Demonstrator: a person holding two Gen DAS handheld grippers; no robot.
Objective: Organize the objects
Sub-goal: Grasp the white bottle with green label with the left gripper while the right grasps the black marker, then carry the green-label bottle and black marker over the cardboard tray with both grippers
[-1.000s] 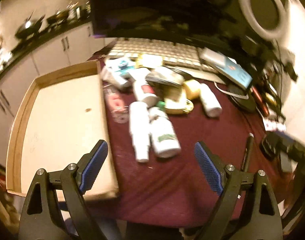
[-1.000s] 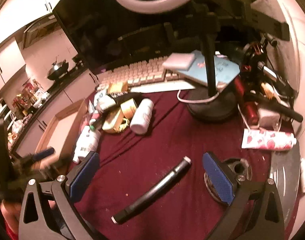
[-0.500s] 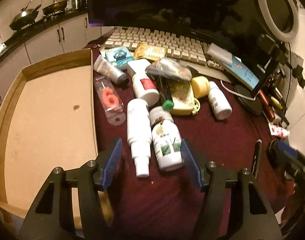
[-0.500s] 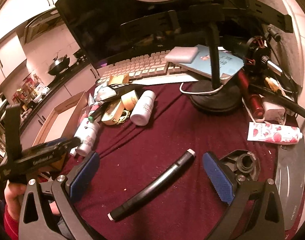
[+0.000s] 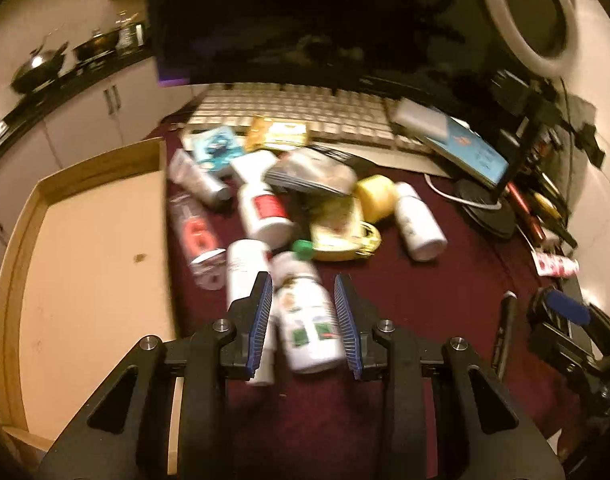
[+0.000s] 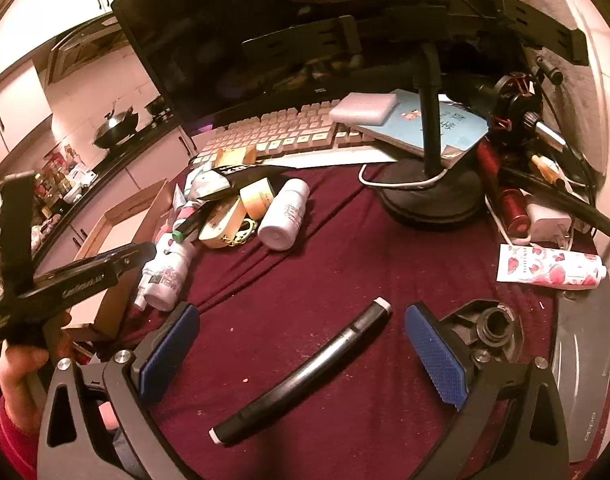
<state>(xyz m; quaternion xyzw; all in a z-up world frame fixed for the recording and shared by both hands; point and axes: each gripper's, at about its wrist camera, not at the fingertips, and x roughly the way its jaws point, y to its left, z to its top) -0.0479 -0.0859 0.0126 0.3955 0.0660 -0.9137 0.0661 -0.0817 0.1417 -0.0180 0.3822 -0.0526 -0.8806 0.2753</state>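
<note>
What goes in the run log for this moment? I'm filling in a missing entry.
left gripper: straddling white bottle, contact unclear | right gripper: open over black marker | wooden tray: holds nothing visible

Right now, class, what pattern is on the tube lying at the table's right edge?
Red hearts on white tube, clearest in the right wrist view.

maroon cloth-covered counter (image 6: 325, 280) | white plastic bottle, green-patterned label (image 5: 309, 320) | glossy black marker, white tip (image 6: 305, 372) | tube, pink hearts (image 6: 549, 266)
</note>
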